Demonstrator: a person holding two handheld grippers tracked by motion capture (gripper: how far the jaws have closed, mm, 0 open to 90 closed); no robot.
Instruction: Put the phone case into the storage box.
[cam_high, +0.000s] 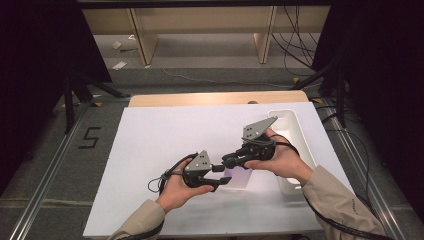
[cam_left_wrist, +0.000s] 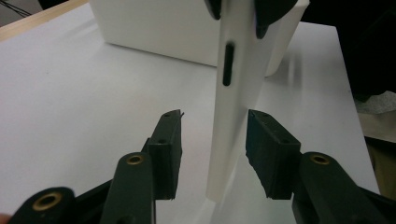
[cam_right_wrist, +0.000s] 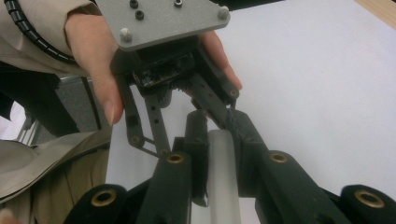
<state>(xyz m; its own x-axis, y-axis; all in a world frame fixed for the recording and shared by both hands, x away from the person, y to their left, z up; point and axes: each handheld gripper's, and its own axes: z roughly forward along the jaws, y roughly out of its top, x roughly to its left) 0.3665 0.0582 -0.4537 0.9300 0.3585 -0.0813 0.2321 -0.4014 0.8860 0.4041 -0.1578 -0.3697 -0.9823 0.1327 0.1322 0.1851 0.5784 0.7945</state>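
Handover half done: the right gripper pinches a white flat piece edge-on above the table, at 9 o'clock of the white bin. Left gripper levelled toward 3 o'clock, jaws spread either side of piece, pads not yet pressing. Grip & release left.

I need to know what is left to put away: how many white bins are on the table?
1: a white bin stands at the table's right edge, beyond the right gripper. More could be hidden behind the hands.
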